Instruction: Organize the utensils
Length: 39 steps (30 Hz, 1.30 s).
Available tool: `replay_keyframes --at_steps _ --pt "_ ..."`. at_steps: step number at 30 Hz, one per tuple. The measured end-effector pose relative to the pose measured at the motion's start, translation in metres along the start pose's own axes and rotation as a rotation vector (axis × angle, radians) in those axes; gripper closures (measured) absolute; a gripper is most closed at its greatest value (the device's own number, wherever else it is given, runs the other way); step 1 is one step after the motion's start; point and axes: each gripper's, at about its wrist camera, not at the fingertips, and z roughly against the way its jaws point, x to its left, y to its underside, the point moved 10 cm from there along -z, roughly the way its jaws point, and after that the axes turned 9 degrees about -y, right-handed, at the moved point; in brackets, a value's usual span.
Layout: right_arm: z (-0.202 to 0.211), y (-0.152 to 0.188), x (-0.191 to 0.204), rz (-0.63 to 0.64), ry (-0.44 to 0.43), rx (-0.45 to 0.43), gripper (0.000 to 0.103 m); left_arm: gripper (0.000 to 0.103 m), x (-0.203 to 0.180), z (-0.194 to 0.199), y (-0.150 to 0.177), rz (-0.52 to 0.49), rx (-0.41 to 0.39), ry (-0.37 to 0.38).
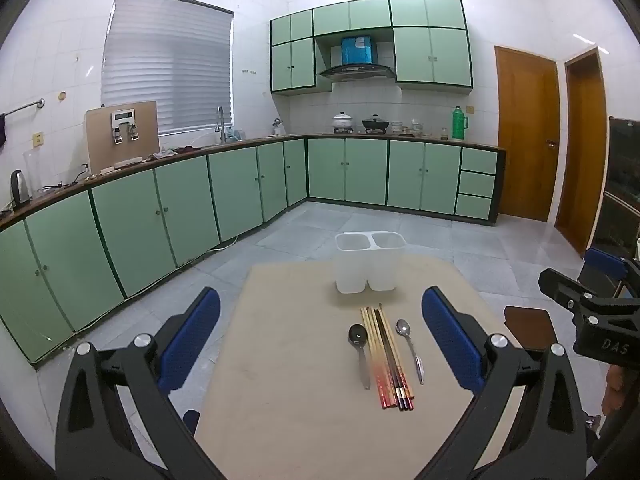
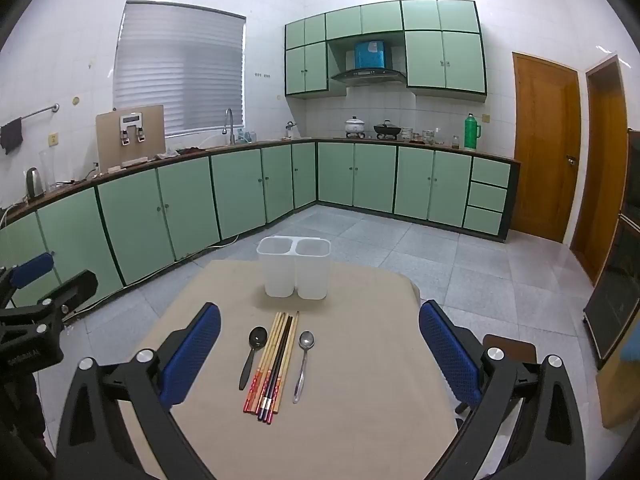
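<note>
Your left gripper [image 1: 320,340] is spread wide, nothing between the blue pads [image 1: 192,340], hovering above the near part of the beige table [image 1: 280,400]. Your right gripper [image 2: 320,344] is the same: jaws fully apart, holding nothing.

In the left wrist view, utensils sit lower centre, slightly right: black spoon [image 1: 359,354], bundle of chopsticks [image 1: 386,358], metal spoon [image 1: 410,348], side by side, handles toward you. The spoons flank the chopsticks, each just beside the bundle.

The white two-compartment holder [image 1: 369,262] stands upright at the far table edge, centre frame, apart from the utensils. Both compartments look empty.

In the right wrist view the same row sits lower centre, slightly left of middle, with the holder above it.
</note>
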Motion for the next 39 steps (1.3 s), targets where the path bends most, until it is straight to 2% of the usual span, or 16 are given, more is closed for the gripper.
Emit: replay_keyframes --at_steps 39 --pt "-0.002 0.005 0.000 -0.005 0.000 0.000 0.006 0.005 0.009 -0.010 0.002 0.007 0.004 -0.010"
